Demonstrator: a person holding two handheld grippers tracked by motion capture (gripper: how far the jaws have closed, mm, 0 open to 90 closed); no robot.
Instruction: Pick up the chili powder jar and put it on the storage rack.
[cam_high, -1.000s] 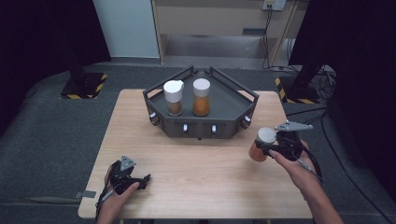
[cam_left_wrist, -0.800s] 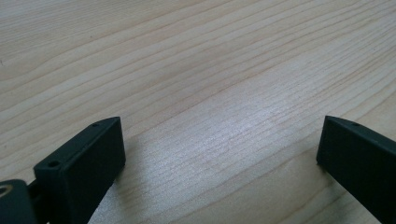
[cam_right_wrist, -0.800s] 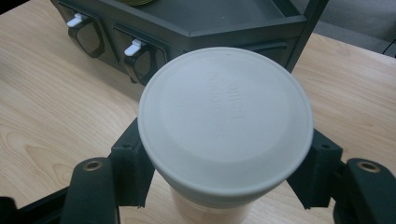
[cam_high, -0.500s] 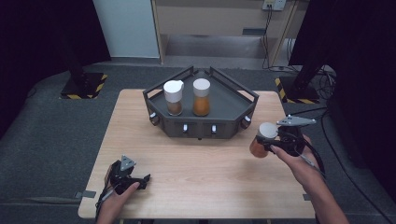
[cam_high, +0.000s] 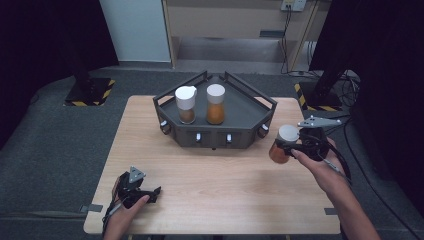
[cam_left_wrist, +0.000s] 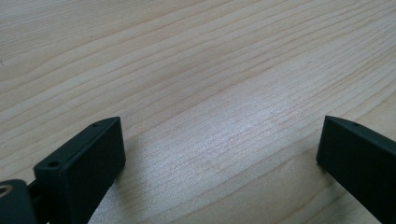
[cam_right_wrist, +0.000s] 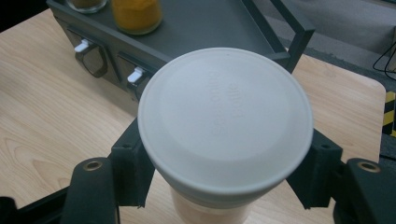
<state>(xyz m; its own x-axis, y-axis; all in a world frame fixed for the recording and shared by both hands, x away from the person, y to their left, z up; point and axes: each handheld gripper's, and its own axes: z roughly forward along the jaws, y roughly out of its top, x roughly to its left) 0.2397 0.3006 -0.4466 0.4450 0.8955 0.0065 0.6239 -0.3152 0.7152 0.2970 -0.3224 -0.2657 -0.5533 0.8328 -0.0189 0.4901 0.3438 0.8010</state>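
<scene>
A jar of brown powder with a white lid (cam_high: 283, 144) (cam_right_wrist: 225, 121) hangs just above the table's right side, and my right gripper (cam_high: 295, 145) (cam_right_wrist: 224, 172) is shut on it below the lid. A dark grey angular tray (cam_high: 250, 107) (cam_right_wrist: 224, 28) at the back middle holds two more white-lidded jars, one brown (cam_high: 185, 105) and one orange (cam_high: 216, 104) (cam_right_wrist: 136, 14). Down at the front left of the table, my left gripper (cam_high: 150, 192) (cam_left_wrist: 219, 154) stands open over bare wood, its jaws far apart.
The wooden table (cam_high: 220, 185) has free room across its middle and front. Small white switches (cam_right_wrist: 136, 74) line the tray's front wall. Dark floor, cables and stands with yellow-black bases (cam_high: 90, 92) surround the table.
My right gripper has lifted the jar and carried it slightly right and toward the tray. The left gripper has stayed still.
</scene>
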